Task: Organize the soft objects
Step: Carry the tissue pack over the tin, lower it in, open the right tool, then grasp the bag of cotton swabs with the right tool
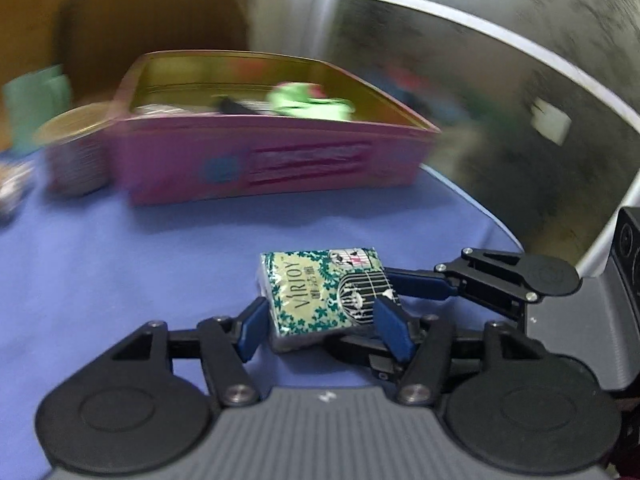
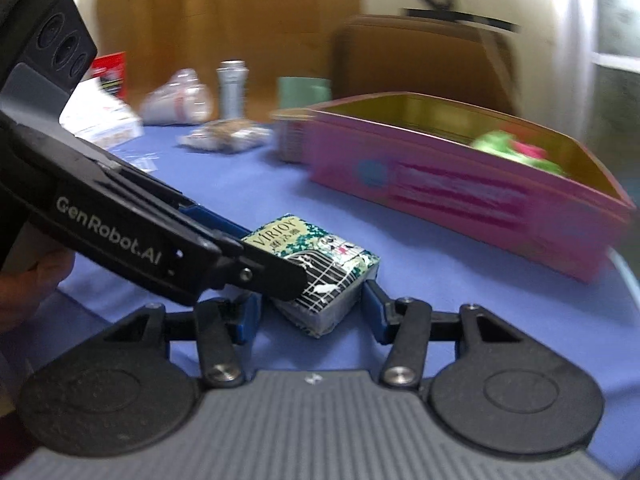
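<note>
Our left tongs (image 1: 322,322) sit low in the centre of the left wrist view, their blue pads (image 1: 253,326) closed against both sides of the tissue pack (image 1: 320,294), which lies flat between them. In the right wrist view our right tongs (image 2: 310,310) also straddle the pack (image 2: 320,276) at lower centre, but a gap shows beside the right-hand pad, so we read them as parted and not gripping. The two tools cross here, the left one reaching in from the left edge of that frame over the pack's near corner. Since the pack is soft, we judge a light squeeze is enough, and one pair should carry it, so the right pair ought to back off before any lift to avoid tugging the wrapper. Beyond, on the blue worktop (image 1: 120,264), the pink tin (image 1: 272,160) stands open in the upper middle, a green soft item (image 1: 304,100) already inside. We would lift clear of its near wall, then lower the pack into the free space beside that item.
</note>
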